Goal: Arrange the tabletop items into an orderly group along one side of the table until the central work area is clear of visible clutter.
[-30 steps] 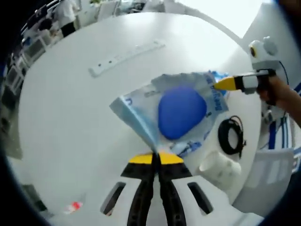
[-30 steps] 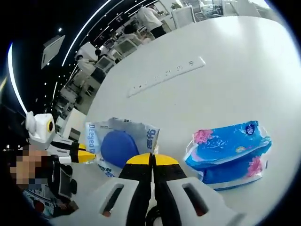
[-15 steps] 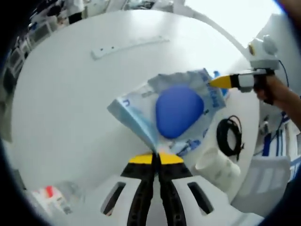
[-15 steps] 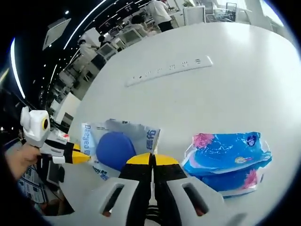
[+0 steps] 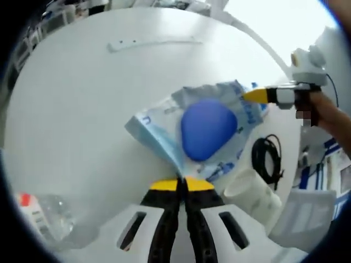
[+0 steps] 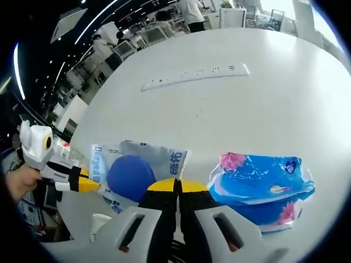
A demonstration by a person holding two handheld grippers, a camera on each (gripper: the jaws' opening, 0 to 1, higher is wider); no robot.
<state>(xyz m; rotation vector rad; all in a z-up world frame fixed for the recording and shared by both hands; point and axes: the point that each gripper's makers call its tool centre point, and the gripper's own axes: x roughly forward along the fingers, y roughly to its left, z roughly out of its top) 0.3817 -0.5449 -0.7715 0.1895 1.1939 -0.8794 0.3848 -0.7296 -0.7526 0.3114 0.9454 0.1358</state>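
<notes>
1. White tabletop (image 5: 71, 109) beneath a blue-and-white packet (image 5: 203, 129), held stretched between both grippers.
2. Left gripper (image 5: 182, 183) pinched onto one corner.
3. Right gripper (image 6: 176, 185) clamped on the opposite corner, beside a blue tissue pack (image 6: 260, 186).

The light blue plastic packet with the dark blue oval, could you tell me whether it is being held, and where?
Yes: the light blue plastic packet is pinched at opposite edges by the left gripper and right gripper.
</notes>
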